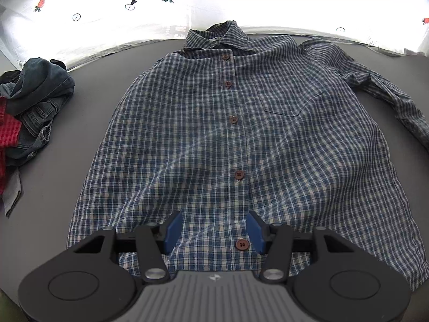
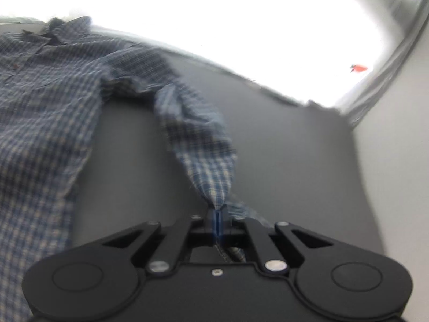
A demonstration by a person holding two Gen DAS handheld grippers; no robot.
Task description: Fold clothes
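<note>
**Plaid shirt spread flat, one sleeve pinched**

A blue plaid shirt (image 1: 236, 134) lies face up and buttoned across the middle of the grey table (image 1: 88, 86), collar toward the top of the frame. In the left wrist view the left gripper (image 1: 214, 232) sits at the bottom centre over the shirt's hem, its blue-padded fingers (image 1: 173, 230) spread apart with nothing between them. At the left edge a crumpled pile of denim (image 1: 37, 102) and red checked cloth (image 1: 8, 134) rests on the table. In the blurred right wrist view the right gripper (image 2: 217, 224) has its fingers pressed together on the sleeve (image 2: 198, 139), which runs up and left from the pinch toward the shirt body.
</note>
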